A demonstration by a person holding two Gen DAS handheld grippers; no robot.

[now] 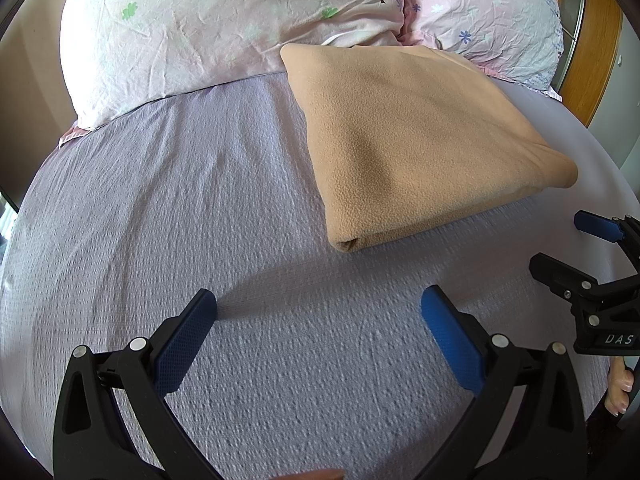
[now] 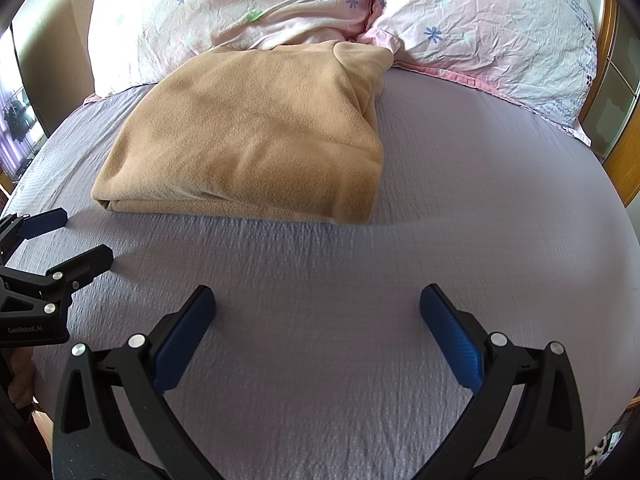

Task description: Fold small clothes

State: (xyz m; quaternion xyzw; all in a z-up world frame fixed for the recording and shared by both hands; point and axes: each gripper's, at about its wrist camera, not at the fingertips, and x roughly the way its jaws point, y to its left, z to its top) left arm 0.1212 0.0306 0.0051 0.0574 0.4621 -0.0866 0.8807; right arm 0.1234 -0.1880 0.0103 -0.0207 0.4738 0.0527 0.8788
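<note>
A folded tan fleece cloth [image 1: 416, 140] lies on the lilac bed sheet [image 1: 180, 200], its far edge against the pillows. It also shows in the right wrist view [image 2: 256, 136]. My left gripper [image 1: 318, 304] is open and empty, above bare sheet in front of the cloth's near left corner. My right gripper [image 2: 318, 302] is open and empty, above bare sheet in front of the cloth's near right corner. The right gripper [image 1: 560, 240] shows at the right edge of the left wrist view. The left gripper [image 2: 76, 236] shows at the left edge of the right wrist view.
Two floral pink pillows [image 1: 192, 28] [image 2: 492, 24] lie across the head of the bed behind the cloth. A wooden headboard frame [image 1: 588, 60] stands at the right. The sheet [image 2: 480, 208] stretches out to the right of the cloth.
</note>
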